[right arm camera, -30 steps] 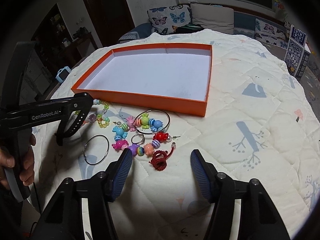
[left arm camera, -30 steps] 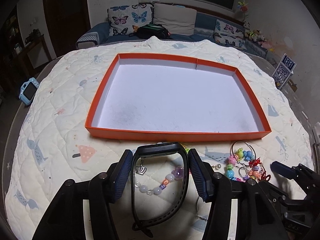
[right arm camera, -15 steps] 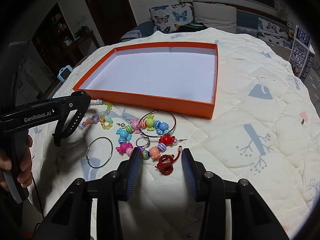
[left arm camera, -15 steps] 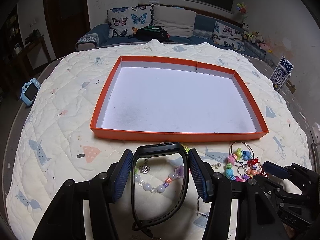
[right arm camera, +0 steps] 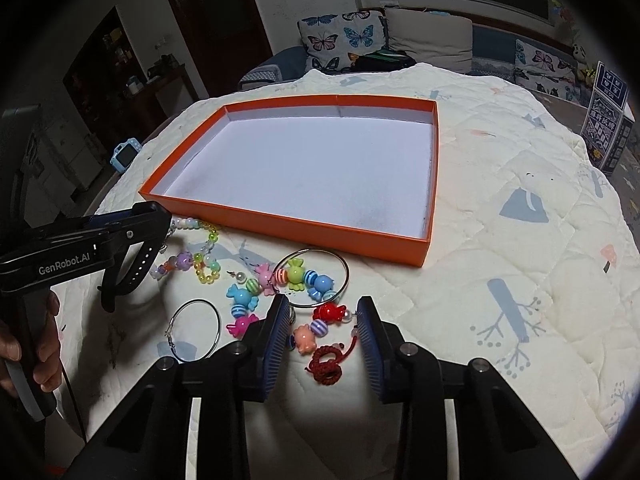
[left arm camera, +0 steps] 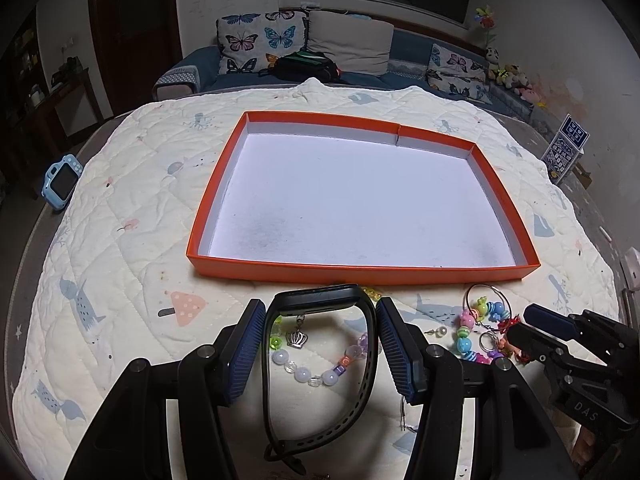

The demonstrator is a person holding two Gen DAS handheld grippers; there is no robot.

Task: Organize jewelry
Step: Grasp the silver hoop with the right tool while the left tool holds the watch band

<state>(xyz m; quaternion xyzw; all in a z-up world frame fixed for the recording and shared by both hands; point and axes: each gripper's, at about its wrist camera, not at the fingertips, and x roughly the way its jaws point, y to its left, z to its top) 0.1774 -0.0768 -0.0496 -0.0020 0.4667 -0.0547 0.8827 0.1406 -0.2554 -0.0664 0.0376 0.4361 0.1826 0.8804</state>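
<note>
Black and looped, the watch band (left arm camera: 320, 364) sits clamped between the blue pads of our left gripper (left arm camera: 320, 344), lifted above the beaded bracelet (left arm camera: 316, 368) on the quilt (left arm camera: 120, 240). Our right gripper (right arm camera: 323, 334) has just been closing; its jaws straddle the red cord knot (right arm camera: 326, 366) and candy beads (right arm camera: 308, 332), not yet pressing. Beyond lies the orange tray (right arm camera: 280, 222), with hoop earrings (right arm camera: 196, 330) nearby.

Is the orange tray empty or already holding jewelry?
Empty. The orange tray shows only bare white floor in both views; the candy-bead bracelet and red cord ring lie outside it on the quilt.
</note>
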